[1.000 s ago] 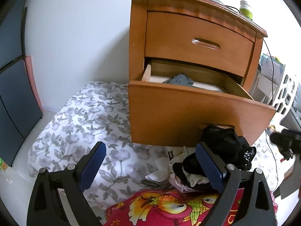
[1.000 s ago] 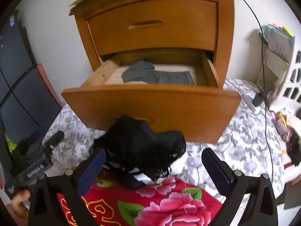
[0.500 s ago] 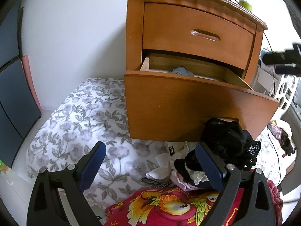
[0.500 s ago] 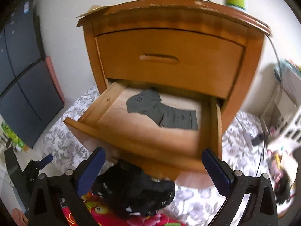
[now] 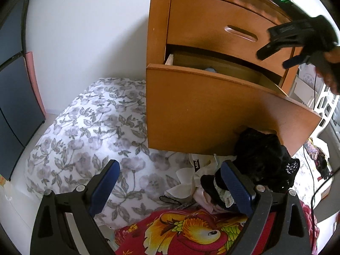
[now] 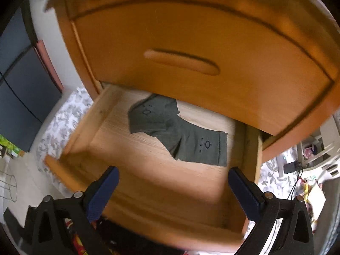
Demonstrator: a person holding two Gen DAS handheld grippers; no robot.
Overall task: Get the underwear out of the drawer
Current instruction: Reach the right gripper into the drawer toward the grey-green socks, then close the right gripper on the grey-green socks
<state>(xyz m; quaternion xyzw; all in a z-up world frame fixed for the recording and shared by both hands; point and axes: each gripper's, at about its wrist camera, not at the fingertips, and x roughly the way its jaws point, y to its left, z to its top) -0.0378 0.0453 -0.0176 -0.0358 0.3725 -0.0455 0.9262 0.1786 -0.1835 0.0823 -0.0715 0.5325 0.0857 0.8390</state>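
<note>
Left wrist view: the left claw (image 5: 167, 178) is spread wide with nothing between its blue fingers.
Bedding: a grey flowered quilt (image 5: 89, 131) lies at the left, a red patterned cloth (image 5: 191, 231) at the bottom.
Pile: black lace underwear (image 5: 263, 161) lies on light garments (image 5: 191, 174), below the drawer front (image 5: 212, 110).
Right edge: the right claw (image 5: 274, 58) hangs above the open drawer (image 6: 153, 182).
Right wrist view: its fingers are spread apart and hold nothing.
Drawer inside: grey underwear (image 6: 176, 131) lies flat on the wooden bottom, toward the back, apart from the fingers.
</note>
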